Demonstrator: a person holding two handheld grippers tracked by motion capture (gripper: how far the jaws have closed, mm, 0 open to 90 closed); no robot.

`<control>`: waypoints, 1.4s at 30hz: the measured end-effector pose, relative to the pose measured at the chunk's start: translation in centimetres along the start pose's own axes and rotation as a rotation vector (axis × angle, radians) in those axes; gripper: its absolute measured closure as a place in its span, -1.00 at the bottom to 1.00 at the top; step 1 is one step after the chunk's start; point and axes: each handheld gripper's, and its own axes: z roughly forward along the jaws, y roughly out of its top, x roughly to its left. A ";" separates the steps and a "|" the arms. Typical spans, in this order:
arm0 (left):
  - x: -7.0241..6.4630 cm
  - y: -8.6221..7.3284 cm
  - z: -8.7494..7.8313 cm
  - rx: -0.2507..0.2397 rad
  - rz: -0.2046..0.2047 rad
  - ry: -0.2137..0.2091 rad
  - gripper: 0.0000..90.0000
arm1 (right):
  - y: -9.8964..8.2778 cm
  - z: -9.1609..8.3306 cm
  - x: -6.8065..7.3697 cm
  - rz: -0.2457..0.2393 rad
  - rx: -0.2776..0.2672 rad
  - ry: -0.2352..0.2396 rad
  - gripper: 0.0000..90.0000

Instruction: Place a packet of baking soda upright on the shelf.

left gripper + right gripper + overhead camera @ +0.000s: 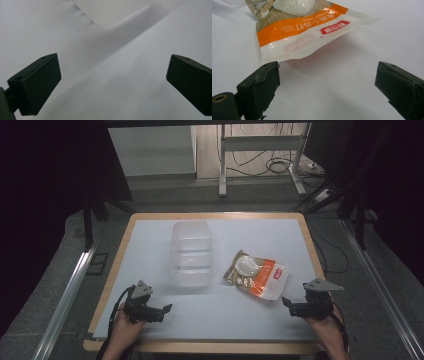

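Observation:
A clear plastic lidded container stands in the middle of the white table top. To its right lies an orange and white snack packet with a pale round piece inside; the right gripper view has the packet just beyond the jaws. My right gripper rests near the front right edge, pointing left, open and empty. My left gripper sits at the front left, pointing right, jaws wide apart over bare surface. A faint edge of the container lies ahead of it.
The table has a wooden rim. Beyond it stand a metal desk frame and loose cables on the floor. Metal rails run along both sides of the table.

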 end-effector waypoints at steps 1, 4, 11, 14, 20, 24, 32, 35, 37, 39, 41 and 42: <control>0.0 0.0 0.0 0.000 0.000 0.000 -1.00 | 0.0 0.1 0.1 -0.003 0.001 -0.001 -0.89; -0.1 0.0 0.0 -0.003 0.013 0.004 -1.00 | 0.0 0.3 0.2 -0.017 0.006 -0.002 -0.93; -0.3 0.1 0.1 0.003 0.031 0.018 -1.00 | 0.1 0.8 0.4 -0.001 0.006 -0.007 -0.93; -0.3 0.1 0.1 0.001 0.035 0.022 -1.00 | 0.2 0.9 0.3 0.005 0.004 -0.014 -0.93; -0.4 0.1 0.2 0.008 0.050 0.031 -1.00 | 0.1 1.1 -0.1 0.024 0.010 -0.022 -0.93; -0.5 0.2 0.4 0.015 0.061 0.034 -1.00 | 0.0 1.2 -0.2 0.033 0.019 -0.025 -0.93; -0.6 0.1 0.3 0.022 0.071 0.050 -1.00 | 0.6 0.8 -0.2 0.060 -0.010 -0.037 -0.75; -0.6 0.0 0.1 0.016 0.070 0.053 -1.00 | 0.9 0.8 0.0 0.035 0.004 -0.041 -0.64; -0.7 0.0 0.1 0.017 0.073 0.052 -1.00 | 1.1 0.9 0.2 0.013 0.018 -0.038 -0.58; -0.7 0.0 0.1 0.020 0.078 0.053 -1.00 | 1.2 0.9 0.3 0.005 0.022 -0.038 -0.55; -0.8 0.0 0.2 0.021 0.081 0.048 -1.00 | 1.5 0.8 0.4 0.000 0.029 -0.015 -0.46; -0.8 0.0 0.2 0.021 0.081 0.048 -1.00 | 1.5 0.8 0.4 0.000 0.029 -0.015 -0.46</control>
